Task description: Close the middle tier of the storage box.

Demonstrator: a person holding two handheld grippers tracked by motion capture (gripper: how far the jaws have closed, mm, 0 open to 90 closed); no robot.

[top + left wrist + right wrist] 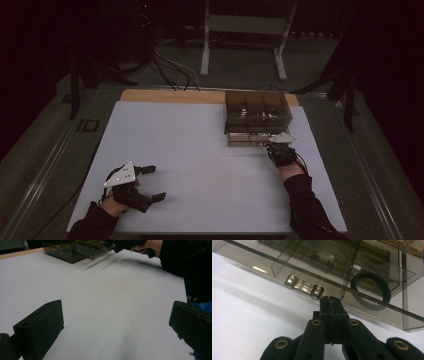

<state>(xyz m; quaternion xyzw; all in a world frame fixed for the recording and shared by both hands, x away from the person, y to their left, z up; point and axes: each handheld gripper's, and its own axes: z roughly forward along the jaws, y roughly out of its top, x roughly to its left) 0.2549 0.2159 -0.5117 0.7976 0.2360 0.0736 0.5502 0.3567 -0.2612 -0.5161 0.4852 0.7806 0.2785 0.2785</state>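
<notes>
Touching the closed right gripper jaws: drawer handle.

High view looked down from above the table's near edge. Left gripper view skimmed low across it toward the tinted drawer box; right gripper view sat close against that box.

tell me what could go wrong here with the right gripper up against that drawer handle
1. The right gripper is shut, its tips at one end of the metal handle, seemingly not around it; a pull may slip off.
2. The smoky plastic drawer box sits free on the table, so a tug might drag the whole box.
3. The left gripper rests open far away, not bracing it.
</notes>
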